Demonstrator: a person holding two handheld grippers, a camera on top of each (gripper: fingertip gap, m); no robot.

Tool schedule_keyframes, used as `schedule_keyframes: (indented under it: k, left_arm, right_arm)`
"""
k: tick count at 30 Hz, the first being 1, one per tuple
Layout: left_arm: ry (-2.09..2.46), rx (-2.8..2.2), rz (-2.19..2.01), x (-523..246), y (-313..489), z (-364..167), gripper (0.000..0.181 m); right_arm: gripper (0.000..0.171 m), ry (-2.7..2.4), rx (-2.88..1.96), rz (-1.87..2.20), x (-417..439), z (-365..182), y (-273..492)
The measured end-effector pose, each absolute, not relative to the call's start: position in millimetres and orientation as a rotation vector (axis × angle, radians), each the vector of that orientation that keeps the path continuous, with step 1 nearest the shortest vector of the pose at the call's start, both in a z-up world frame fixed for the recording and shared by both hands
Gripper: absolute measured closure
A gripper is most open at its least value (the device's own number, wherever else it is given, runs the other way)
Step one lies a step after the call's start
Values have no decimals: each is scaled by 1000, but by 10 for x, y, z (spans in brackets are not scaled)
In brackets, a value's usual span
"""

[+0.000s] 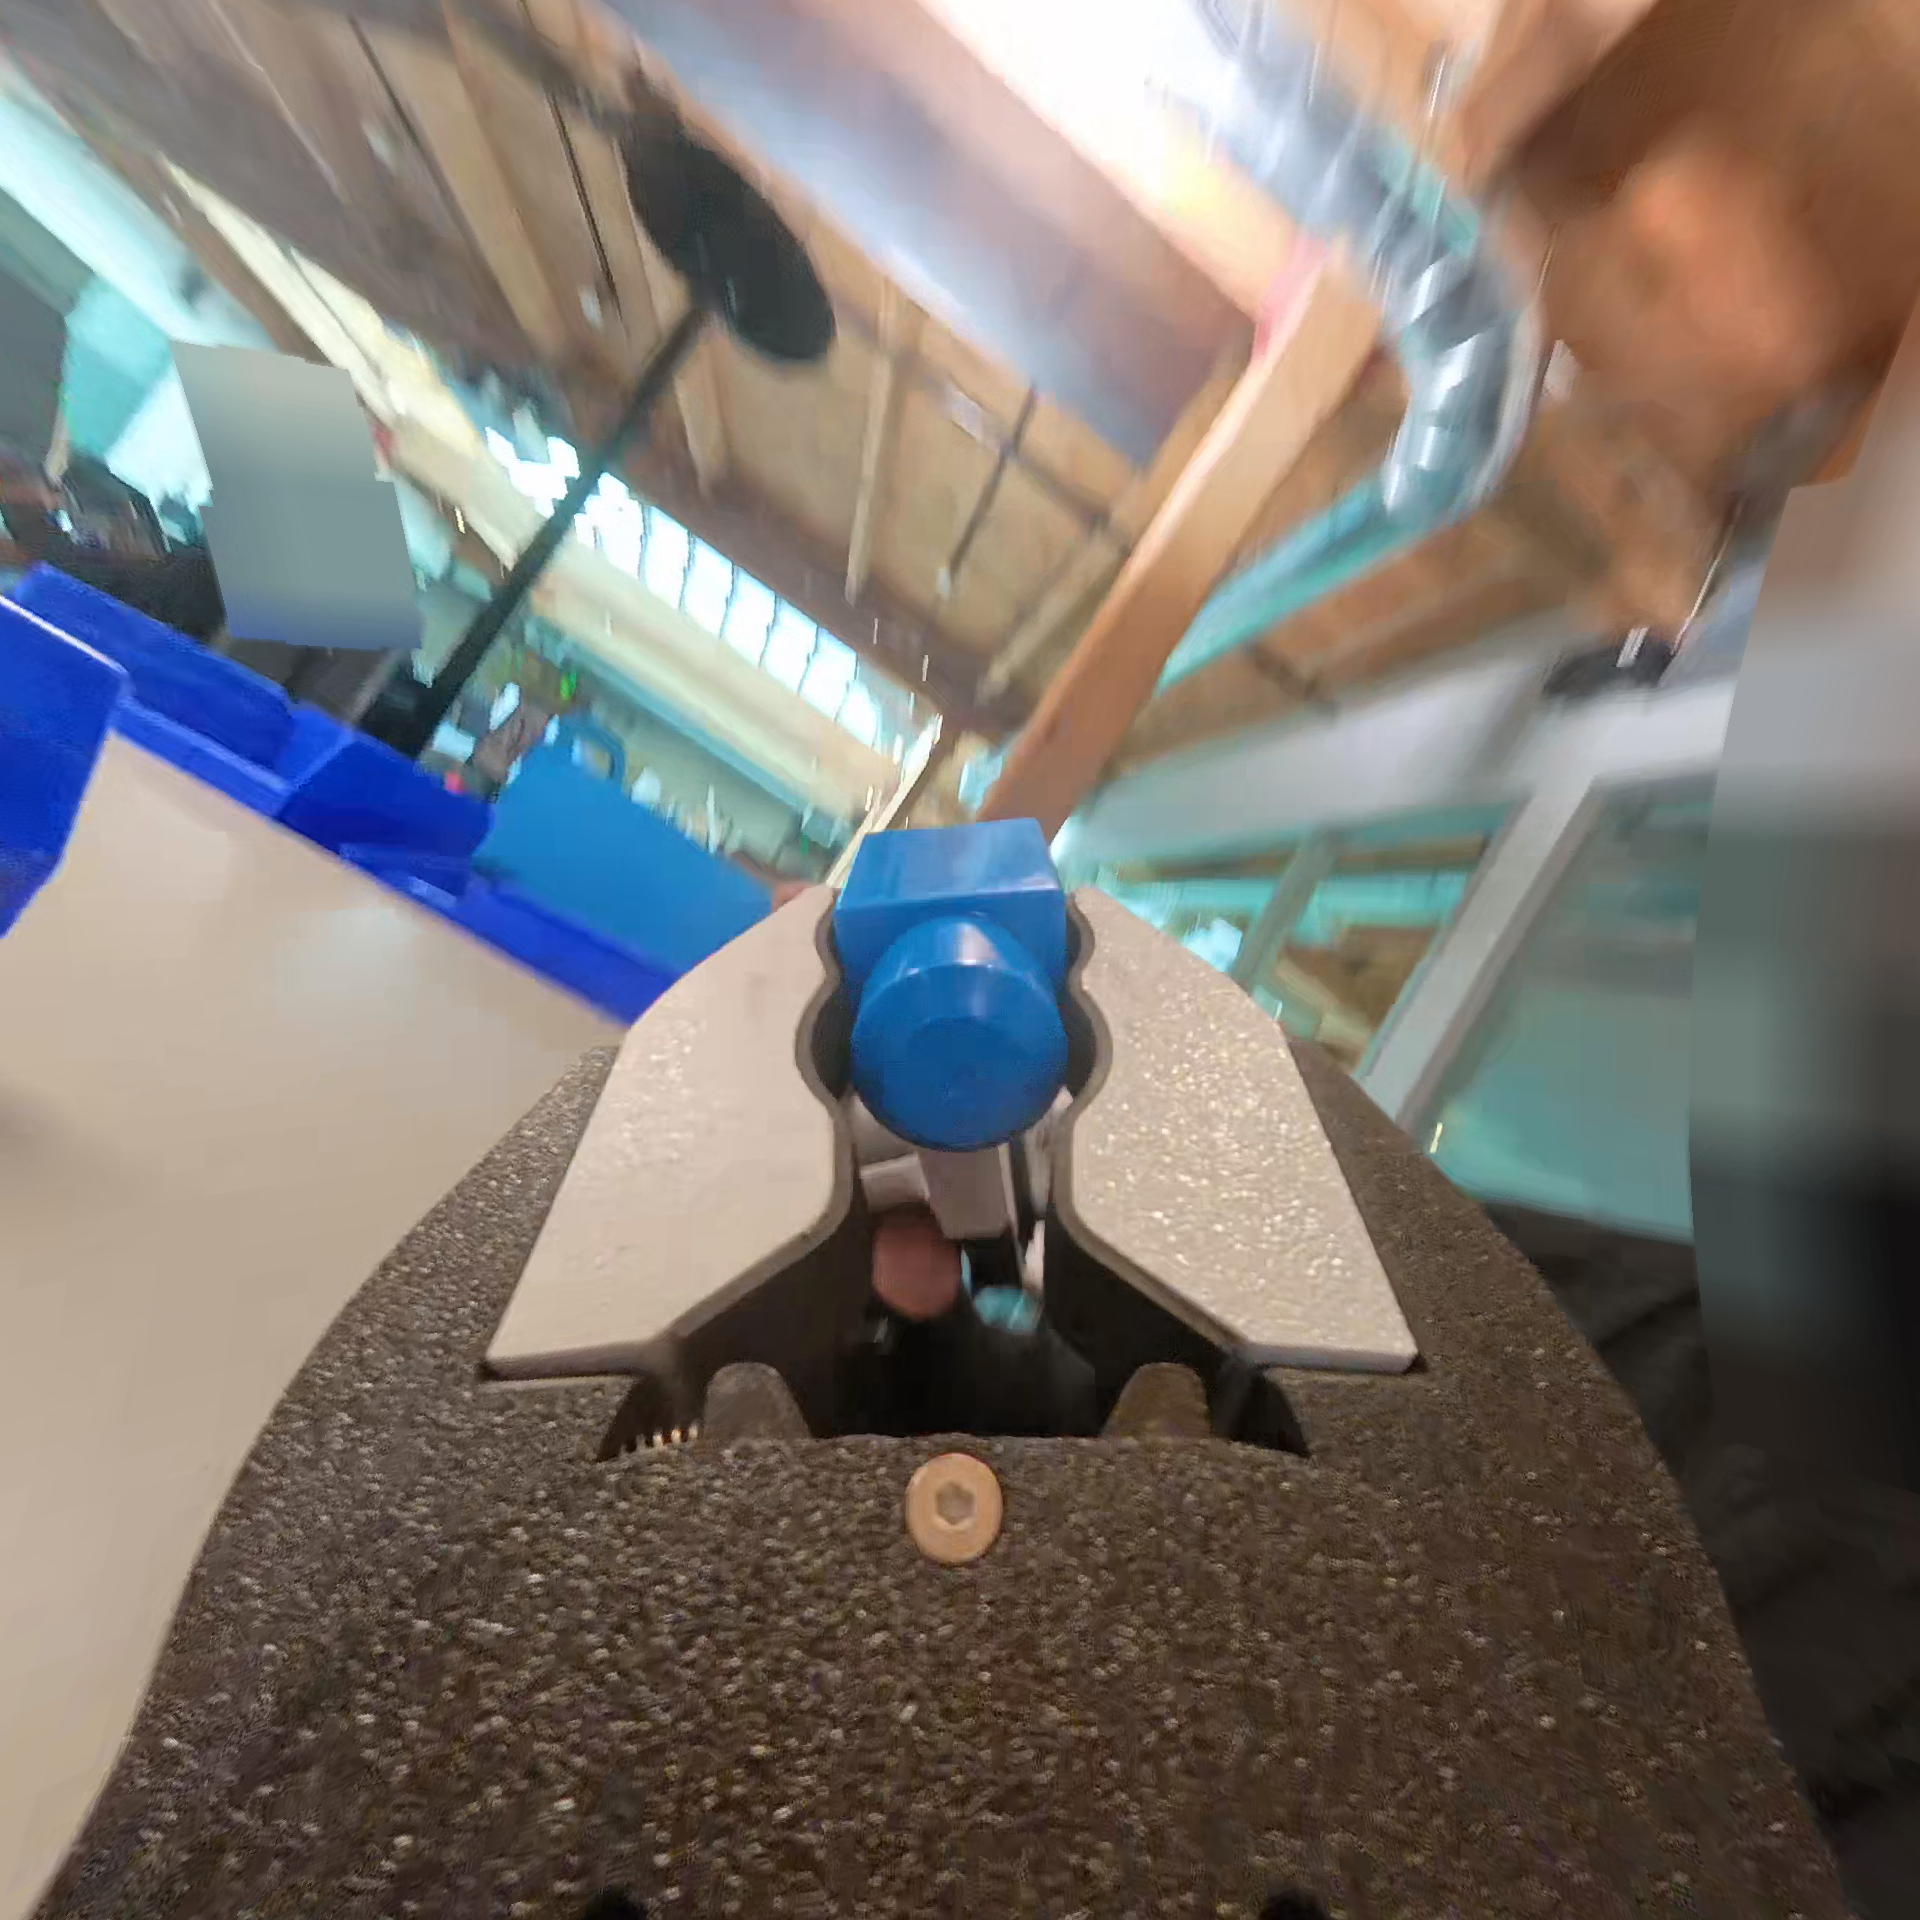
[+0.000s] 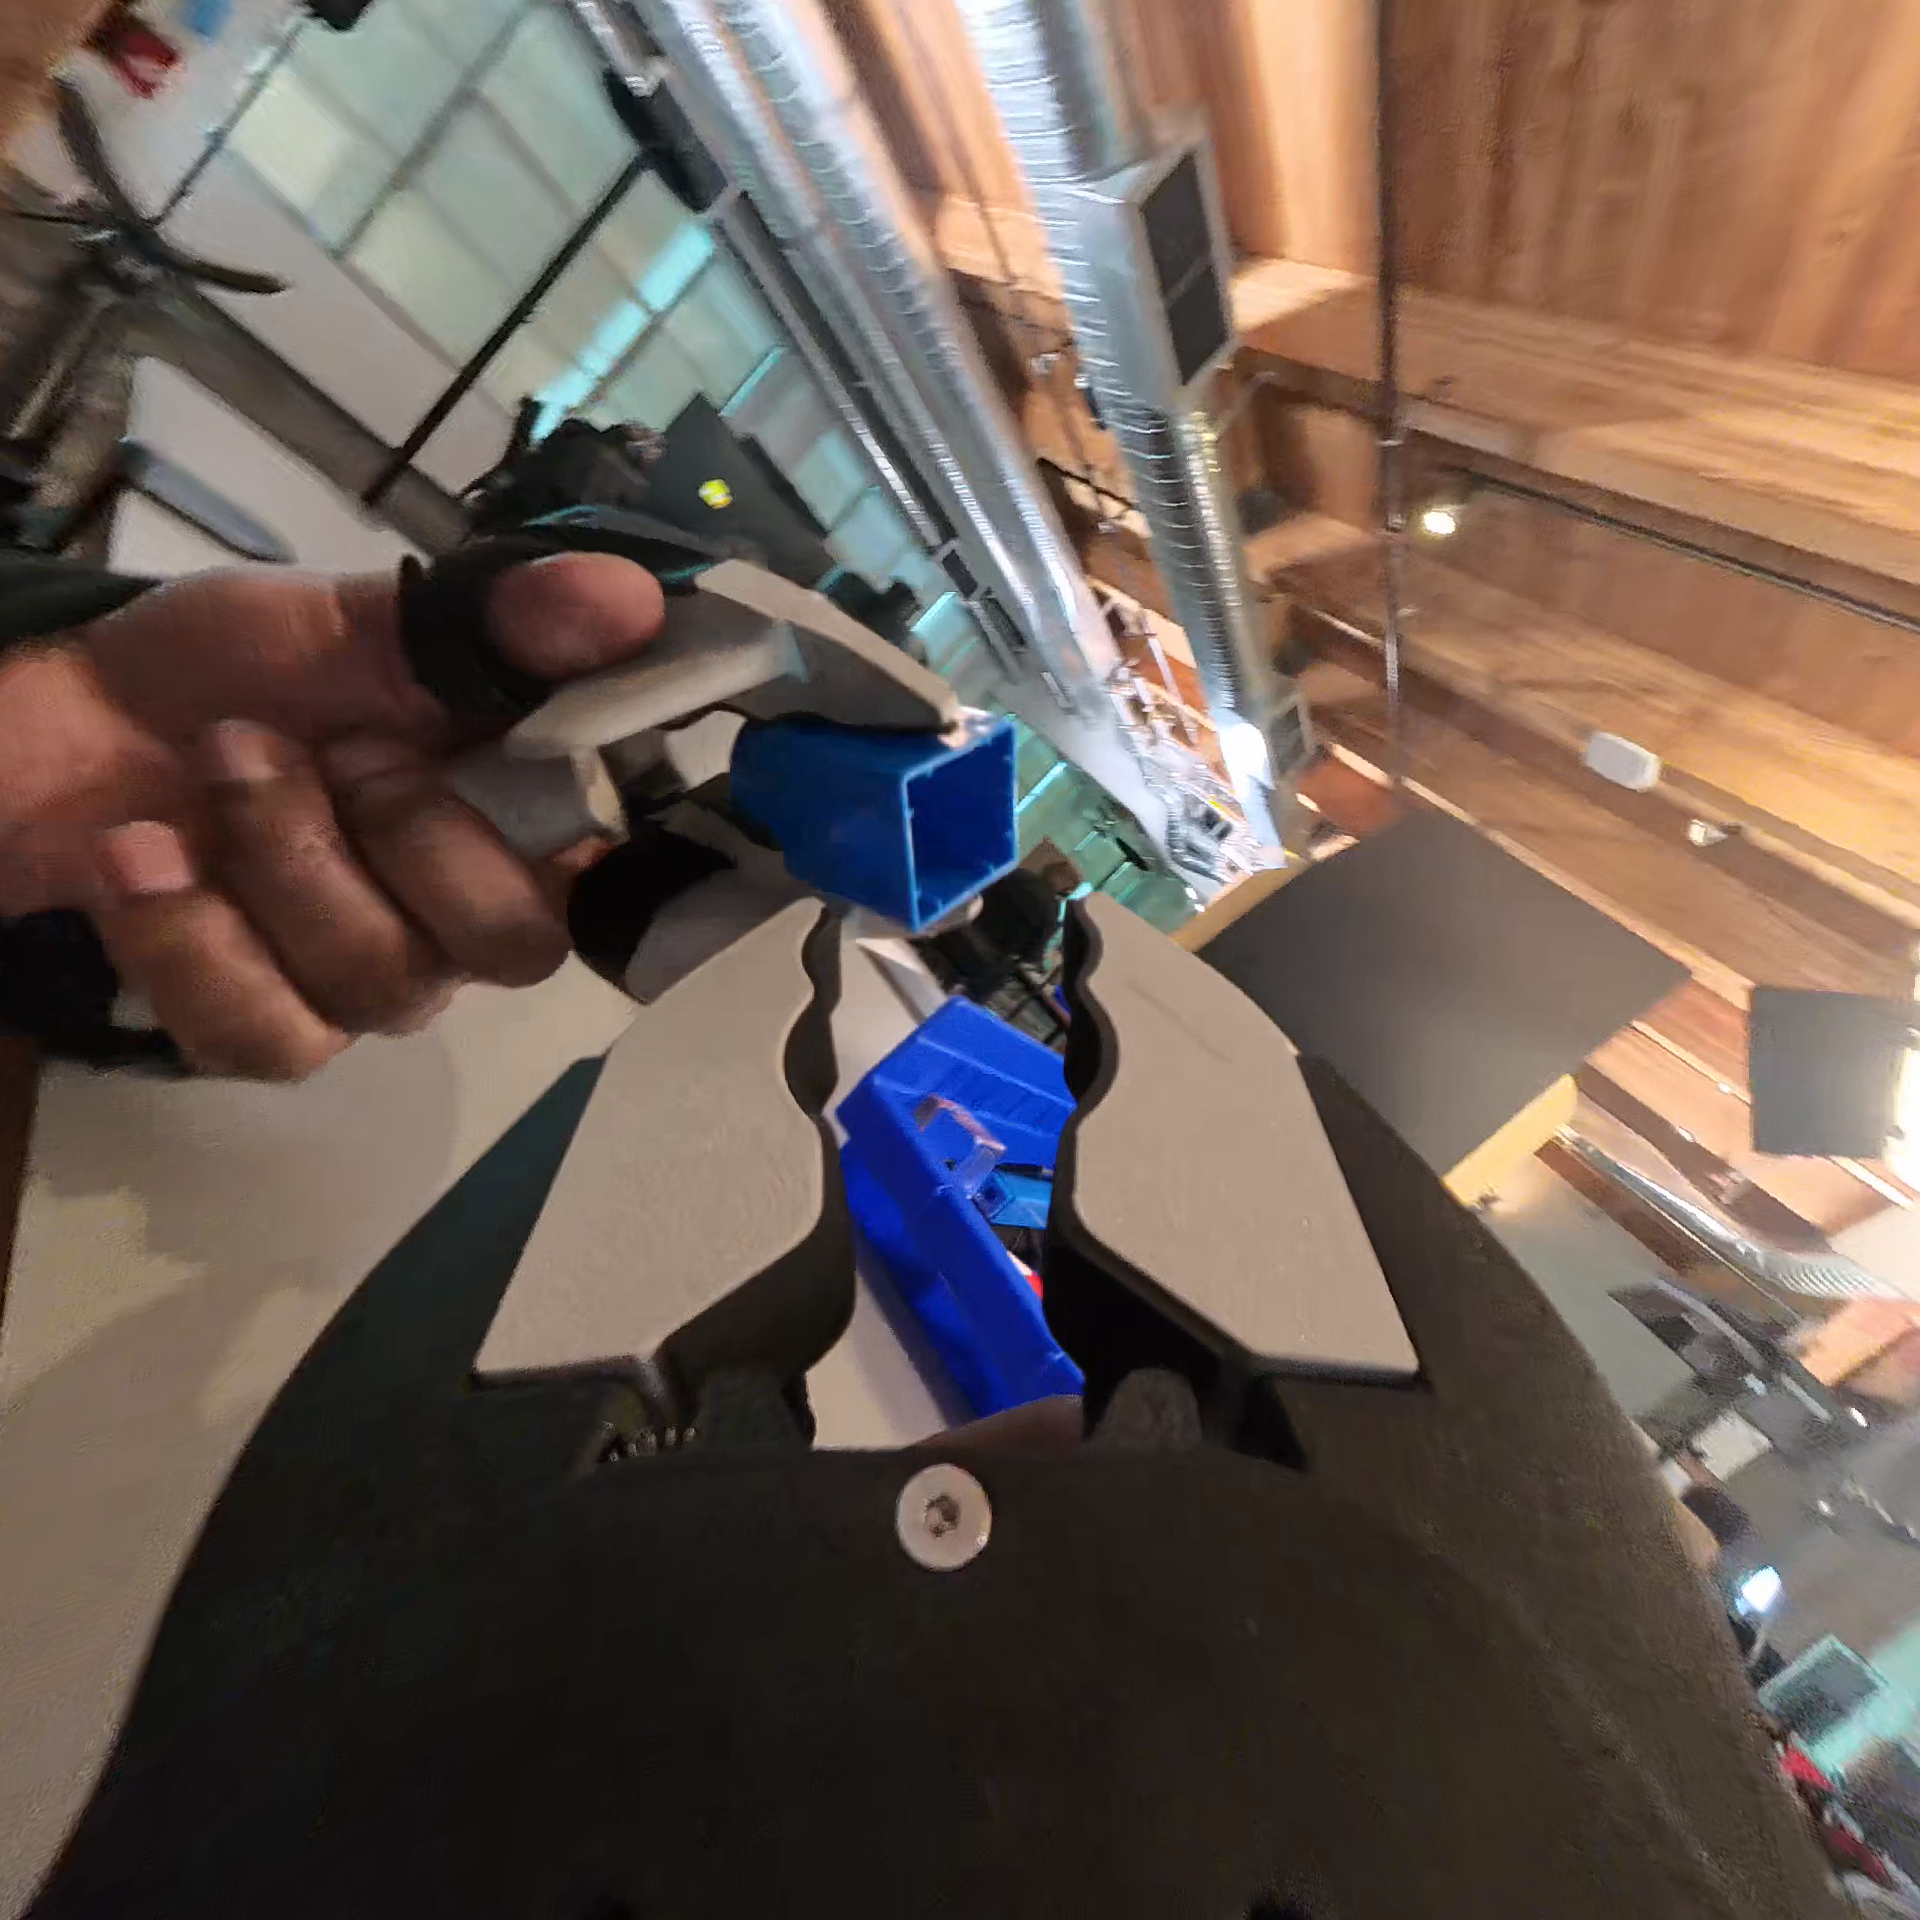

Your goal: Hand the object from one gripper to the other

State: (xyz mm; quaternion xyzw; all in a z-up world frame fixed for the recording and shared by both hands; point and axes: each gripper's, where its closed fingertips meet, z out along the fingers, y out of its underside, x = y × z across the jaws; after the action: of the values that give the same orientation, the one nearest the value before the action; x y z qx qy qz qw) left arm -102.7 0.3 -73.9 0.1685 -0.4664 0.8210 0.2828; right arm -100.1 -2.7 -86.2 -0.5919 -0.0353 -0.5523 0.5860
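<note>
A blue plastic part [image 1: 956, 987] with a round capped end and a square hollow end sits clamped between the fingers of my left gripper [image 1: 951, 914], held up in the air. In the right wrist view the same blue part [image 2: 883, 821] shows its open square end, held by the left gripper [image 2: 914, 810] in a person's hand [image 2: 281, 790]. My right gripper [image 2: 951, 925] is open and empty, its fingertips just below the part and not touching it.
Blue plastic bins [image 1: 343, 769] stand along the far edge of a white table [image 1: 208, 1039]. One blue bin [image 2: 966, 1195] with small parts shows between my right fingers. A person's arm [image 1: 1704, 208] is at the upper right of the left wrist view.
</note>
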Motion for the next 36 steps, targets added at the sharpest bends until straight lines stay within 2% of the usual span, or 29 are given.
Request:
schedule_keyframes:
  k: [5, 20, 25, 27, 29, 30, 34, 36]
  left_arm:
    - [-881, 650, 2198, -800, 134, -696, 144]
    - [-1156, 634, 2095, -1018, -227, -902, 144]
    - [-1179, 632, 2079, -1018, -230, -914, 144]
    - [-1217, 614, 2066, -1023, -225, -922, 144]
    - [-1297, 586, 2048, -1038, -225, -950, 144]
    - [-1351, 560, 2038, -1061, -232, -967, 143]
    - [-1521, 462, 2074, -1117, -207, -977, 142]
    - [-1614, 424, 2150, -1081, -151, -966, 134]
  right_arm:
    - [122, -13, -1376, -1356, -970, -830, 18]
    - [124, -32, -1570, -1268, -940, -1061, 179]
    - [117, -79, -1637, -1222, -977, -1133, 198]
    - [125, -116, -1654, -1254, -983, -1158, 182]
    - [144, -151, -1671, -1260, -998, -1182, 160]
    - [160, -160, -1670, -1265, -1002, -1178, 143]
    - [166, -206, -1632, -1316, -1027, -1141, 115]
    - [166, -239, -1612, -1369, -1028, -1126, 90]
